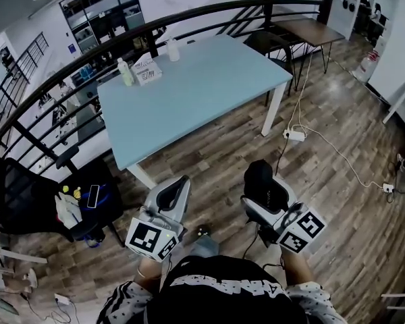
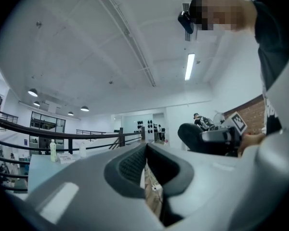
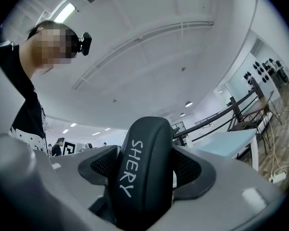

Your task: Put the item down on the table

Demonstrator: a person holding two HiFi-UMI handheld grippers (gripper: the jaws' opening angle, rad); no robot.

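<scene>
In the head view we cannot read the label on the small box [image 1: 147,69] beside the green bottle [image 1: 125,71] at the far edge of the light-blue table [image 1: 209,86]. Our left gripper [image 1: 180,186] and right gripper [image 1: 262,184] hang over the wooden floor [image 1: 337,181], short of the table, and the right one carries a black case [image 1: 260,175].

In the left gripper view its jaws are pressed almost together, with nothing between them.

In the right gripper view white lettering, "SHERY", runs along the case [image 3: 143,153], which the padded jaws pinch.
</scene>
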